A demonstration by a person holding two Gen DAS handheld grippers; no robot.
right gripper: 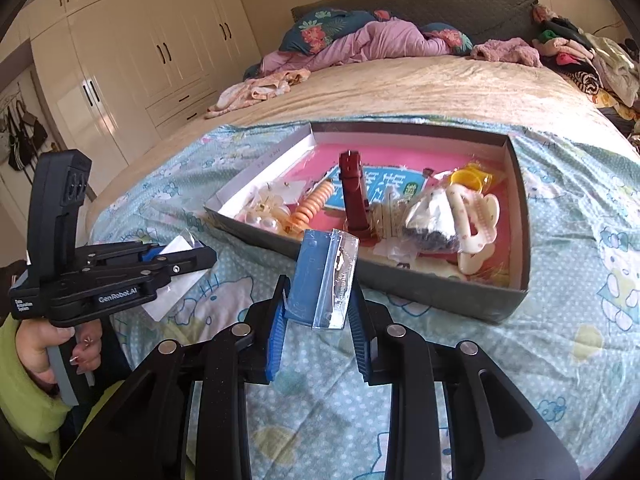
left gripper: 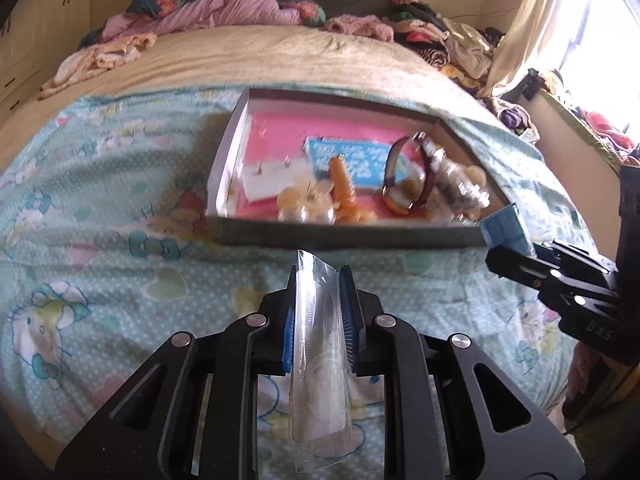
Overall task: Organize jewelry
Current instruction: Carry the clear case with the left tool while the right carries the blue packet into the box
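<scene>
Home bdrm: bed [right gripper: 400,80], wardrobe [right gripper: 132,52].

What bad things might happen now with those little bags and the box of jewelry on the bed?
1. The clear plastic bag in the left gripper looks slippery and floppy, so it might slide out.
2. The right gripper pinches the blue-backed packet only near its bottom edge; it could tip or drop.
3. The box sits on soft bedding, so a bump might spill the watch and the pearls.

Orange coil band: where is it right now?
The orange coil band lies inside the box on its pink liner, left of the dark red strap and right of the pearl pieces; the left wrist view shows it too, near the box's front wall.
</scene>
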